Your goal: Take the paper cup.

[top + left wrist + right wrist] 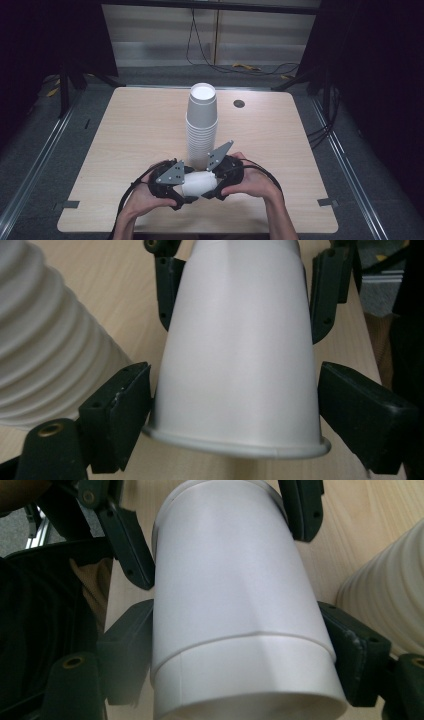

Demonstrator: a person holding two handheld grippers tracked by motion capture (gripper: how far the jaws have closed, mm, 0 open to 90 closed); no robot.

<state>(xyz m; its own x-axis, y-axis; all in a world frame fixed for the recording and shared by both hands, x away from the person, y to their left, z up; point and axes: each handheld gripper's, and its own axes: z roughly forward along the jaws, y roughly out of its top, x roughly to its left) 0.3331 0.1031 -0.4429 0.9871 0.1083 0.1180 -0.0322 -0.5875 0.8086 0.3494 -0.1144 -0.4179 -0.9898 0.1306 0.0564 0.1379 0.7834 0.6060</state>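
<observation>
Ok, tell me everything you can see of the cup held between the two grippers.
The cup is plain white, paper by its look, tapered, with a rolled rim. It lies on its side just above the table, in front of the tall cup stack. The right gripper view shows a step line, so it may be two nested cups. The left hand-held gripper clamps one end and the right hand-held gripper the other, jaws against its sides.

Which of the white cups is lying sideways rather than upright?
The cup held between the left gripper and right gripper at the near edge, lying horizontal. The rest stand upright in the tall stack behind it.
</observation>
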